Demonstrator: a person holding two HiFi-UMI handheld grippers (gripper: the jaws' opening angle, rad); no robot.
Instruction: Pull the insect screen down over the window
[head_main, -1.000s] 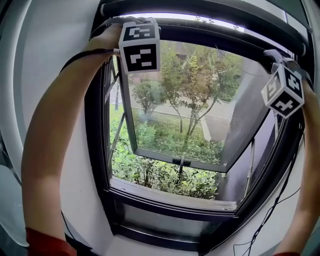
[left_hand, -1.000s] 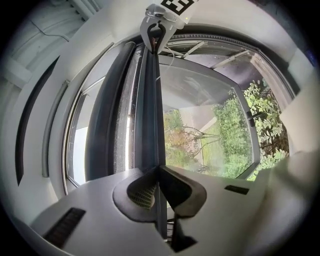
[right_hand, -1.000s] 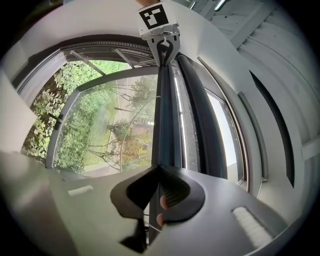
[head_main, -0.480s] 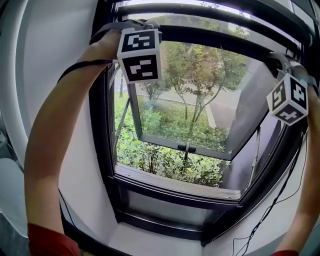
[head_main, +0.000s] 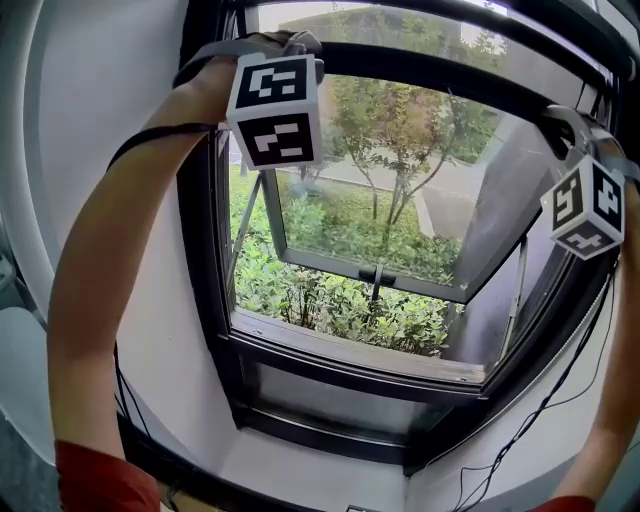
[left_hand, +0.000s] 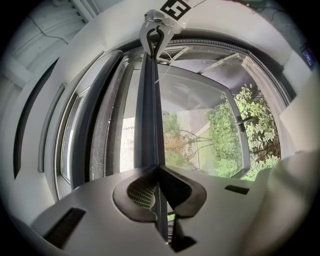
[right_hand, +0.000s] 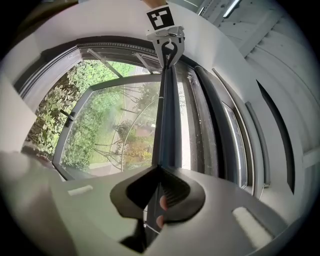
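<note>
The insect screen's dark bottom bar (head_main: 440, 72) runs across the top of the window opening, with a strip of mesh (head_main: 400, 22) above it. My left gripper (head_main: 292, 50) is shut on the bar's left end and my right gripper (head_main: 566, 122) on its right end. In the left gripper view the bar (left_hand: 150, 110) rises from between the pads (left_hand: 145, 192) to the other gripper (left_hand: 157, 32). The right gripper view mirrors this, with the bar (right_hand: 167, 115) clamped in my right gripper (right_hand: 159, 187). Both forearms reach up along the window's sides.
The black window frame (head_main: 340, 362) surrounds the opening. A glass sash (head_main: 370, 262) with a dark handle (head_main: 378, 275) is tilted outward over green bushes. White walls flank the window, a white ledge (head_main: 300, 470) lies below, and thin cables (head_main: 530, 420) hang under my right arm.
Both grippers have come down with the bar held between them. More of the mesh strip shows above the bar than a second ago.
</note>
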